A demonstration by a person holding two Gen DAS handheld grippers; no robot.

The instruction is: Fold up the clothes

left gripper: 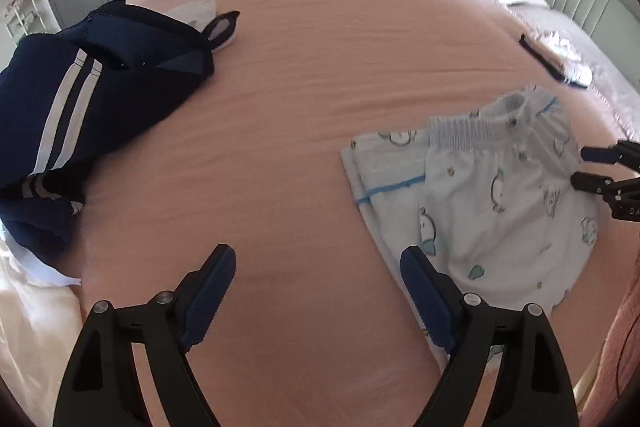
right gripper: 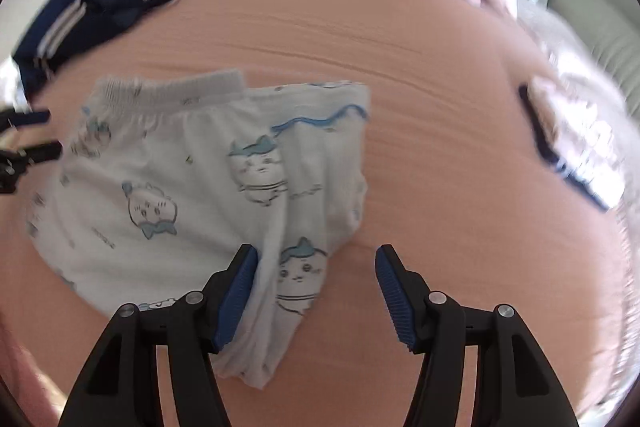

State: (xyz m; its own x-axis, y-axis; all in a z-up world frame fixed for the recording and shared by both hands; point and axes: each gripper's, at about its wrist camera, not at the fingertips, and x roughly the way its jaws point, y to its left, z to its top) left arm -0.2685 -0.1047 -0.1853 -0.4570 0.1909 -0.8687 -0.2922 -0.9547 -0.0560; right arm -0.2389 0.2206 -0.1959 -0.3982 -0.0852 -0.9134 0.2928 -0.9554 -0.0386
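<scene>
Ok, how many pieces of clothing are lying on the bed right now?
2, maybe more. White cartoon-print shorts lie folded under the right gripper; a navy striped garment is bunched at the far left. Something white peeks out behind it, possibly another piece.

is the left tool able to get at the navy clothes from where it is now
Probably yes: the left tool is open and holds nothing, and only bare pink sheet lies between it and the navy clothes.
</scene>
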